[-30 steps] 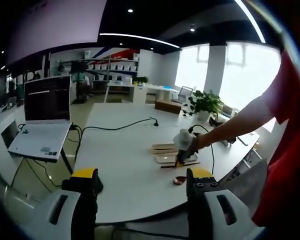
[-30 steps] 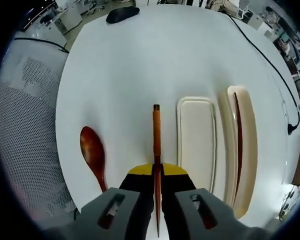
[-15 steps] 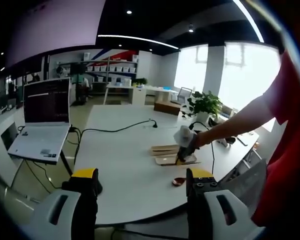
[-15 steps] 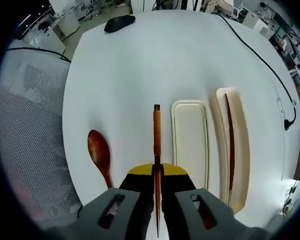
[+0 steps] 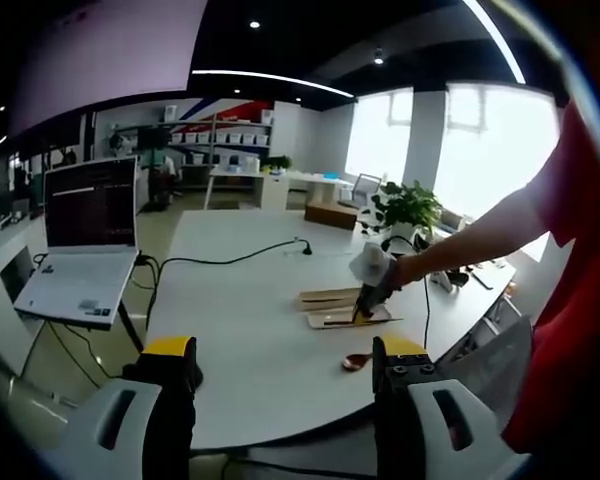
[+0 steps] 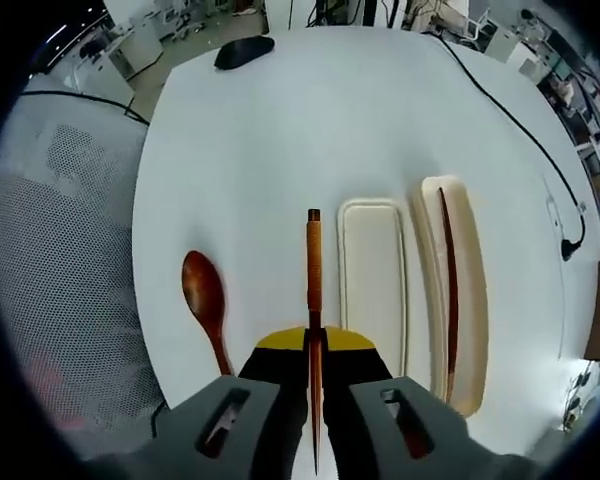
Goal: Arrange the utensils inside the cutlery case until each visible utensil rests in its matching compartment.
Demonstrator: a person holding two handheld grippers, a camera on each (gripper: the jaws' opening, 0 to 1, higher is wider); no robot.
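Right gripper lifted, fingers still pinching chopstick over white table; left gripper fingers wide.

At your ten o'clock an open laptop stands beside the white table. A black cable crosses the table, and a potted plant stands at two o'clock.

The near end of the slim brown wooden chopstick is hidden between the right hand-held gripper jaws. The reddish-brown wooden spoon has its handle end covered behind that gripper's grey body. In the left gripper view the case contents are too small to tell.
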